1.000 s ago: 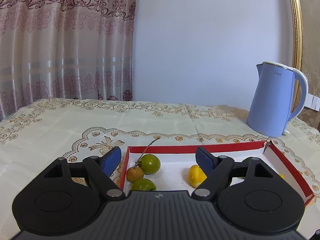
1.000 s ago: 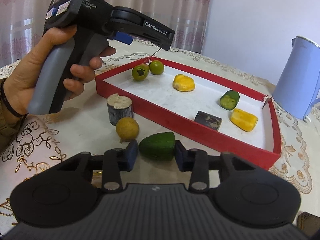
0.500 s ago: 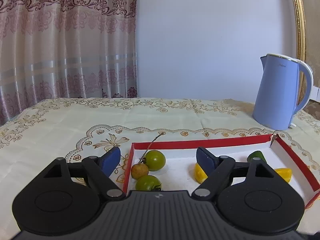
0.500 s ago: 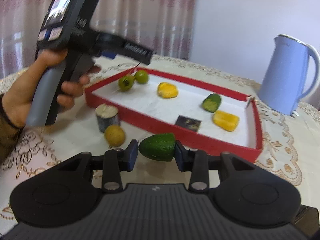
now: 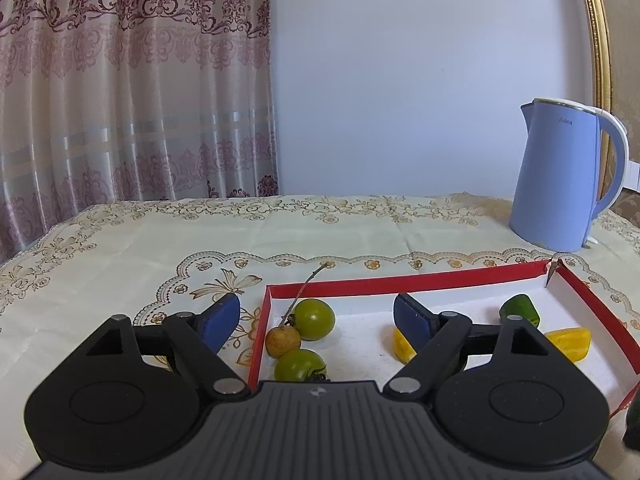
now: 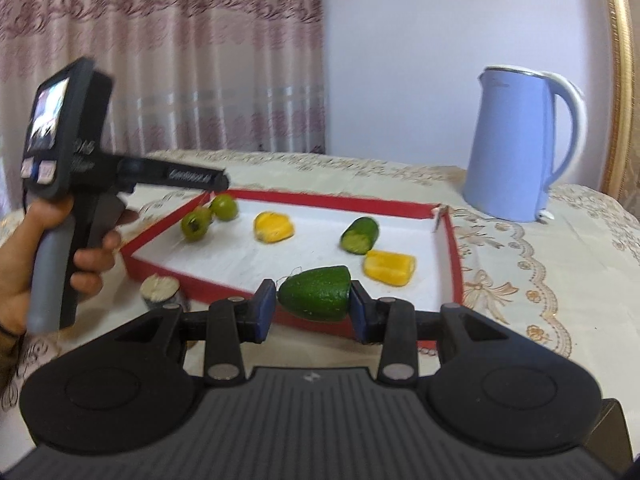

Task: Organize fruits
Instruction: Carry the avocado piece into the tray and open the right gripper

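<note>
My right gripper is shut on a dark green avocado half, held in the air over the near wall of the red tray. Inside the tray lie two green round fruits, two yellow pieces and a cucumber piece. In the left wrist view my left gripper stands open above the tray's left end, nothing between its fingers; below it are two green fruits and a small brown fruit on a stem.
A blue kettle stands on the patterned tablecloth beyond the tray's right corner. A short cut stub sits outside the tray's near wall. A hand holds the left gripper's handle at the left. Curtain and wall rise behind.
My right gripper has lifted the avocado half off the cloth and carried it toward the tray, rolling as it went. The left gripper has kept its place.
</note>
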Motion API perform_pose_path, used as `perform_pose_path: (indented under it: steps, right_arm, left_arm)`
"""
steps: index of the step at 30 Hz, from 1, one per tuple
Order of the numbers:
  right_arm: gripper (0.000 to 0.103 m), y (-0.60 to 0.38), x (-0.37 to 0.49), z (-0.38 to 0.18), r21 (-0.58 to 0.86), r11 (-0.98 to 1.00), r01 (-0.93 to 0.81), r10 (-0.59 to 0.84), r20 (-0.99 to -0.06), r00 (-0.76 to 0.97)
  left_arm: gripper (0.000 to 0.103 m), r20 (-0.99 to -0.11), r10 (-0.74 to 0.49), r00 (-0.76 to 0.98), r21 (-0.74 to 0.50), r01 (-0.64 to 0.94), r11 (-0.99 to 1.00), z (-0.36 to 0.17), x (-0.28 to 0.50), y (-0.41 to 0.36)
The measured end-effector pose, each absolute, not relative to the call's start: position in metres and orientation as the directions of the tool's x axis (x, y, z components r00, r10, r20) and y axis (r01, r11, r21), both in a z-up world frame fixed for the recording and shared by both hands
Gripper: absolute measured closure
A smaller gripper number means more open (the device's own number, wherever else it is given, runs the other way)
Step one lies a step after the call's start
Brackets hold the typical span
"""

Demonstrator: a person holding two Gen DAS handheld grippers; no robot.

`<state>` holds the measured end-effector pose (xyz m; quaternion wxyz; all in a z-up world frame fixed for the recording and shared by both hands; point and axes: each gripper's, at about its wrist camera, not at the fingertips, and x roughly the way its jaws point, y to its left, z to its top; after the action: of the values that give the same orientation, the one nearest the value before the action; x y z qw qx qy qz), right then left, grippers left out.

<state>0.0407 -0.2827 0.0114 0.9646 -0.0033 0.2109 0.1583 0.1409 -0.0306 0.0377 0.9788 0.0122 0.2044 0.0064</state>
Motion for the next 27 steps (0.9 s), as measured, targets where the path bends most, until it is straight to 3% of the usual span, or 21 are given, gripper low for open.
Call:
perform_pose_path:
  steps: [12, 27]
  right_arm:
    - [0.067, -0.290, 0.087, 0.032, 0.045, 0.974, -0.220, 0.221, -0.379, 0.899]
    - [0.067, -0.296, 0.175, 0.004, 0.040, 0.994, -0.101, 0.107, -0.491, 0.865]
  left_arm:
    - [0.017, -0.412, 0.022, 0.911, 0.019, -0.016, 1.000, 0.038, 0.143, -0.029]
    - [0.017, -0.423, 0.011, 0.906, 0.012, -0.007, 1.000, 0.037, 0.145, -0.028]
